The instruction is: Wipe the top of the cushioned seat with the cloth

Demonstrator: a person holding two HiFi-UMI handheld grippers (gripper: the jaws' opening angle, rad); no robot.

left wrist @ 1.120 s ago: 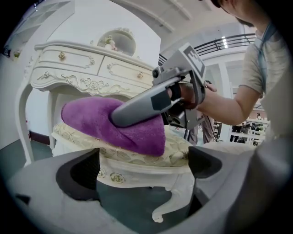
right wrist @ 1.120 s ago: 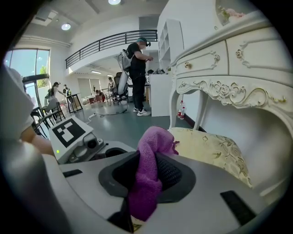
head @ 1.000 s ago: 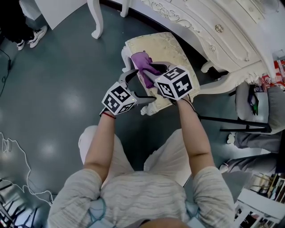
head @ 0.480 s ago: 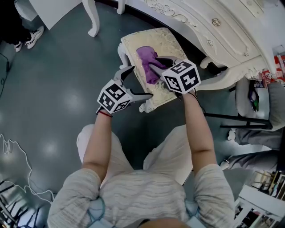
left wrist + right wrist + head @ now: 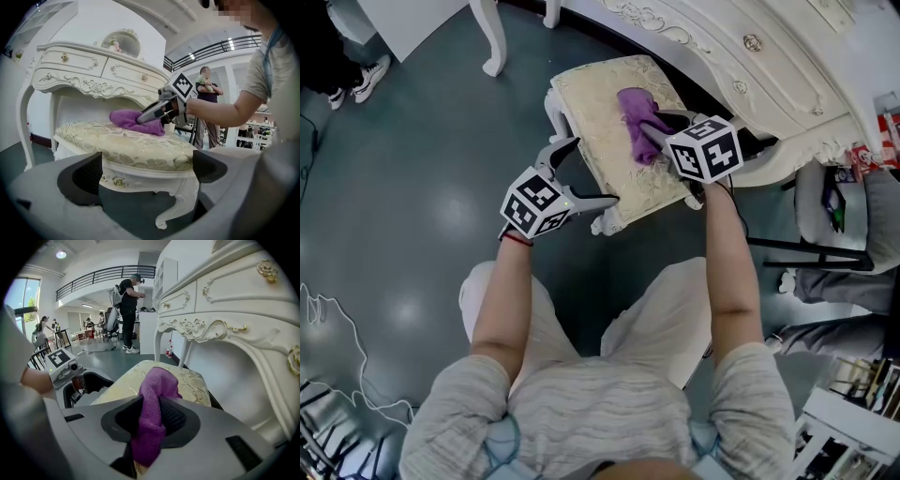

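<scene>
The purple microfibre cloth (image 5: 636, 112) lies on the cream, leaf-patterned cushioned seat (image 5: 595, 117), toward its far right part, near the edge that faces the white carved dressing table (image 5: 741, 66). The right gripper (image 5: 654, 131) has its jaws closed on the near end of this cloth, which hangs between them. The left gripper (image 5: 592, 171) is wide open and holds nothing; the near left corner of the seat stands between its jaws. Left of the seat spreads the grey floor (image 5: 412, 187).
</scene>
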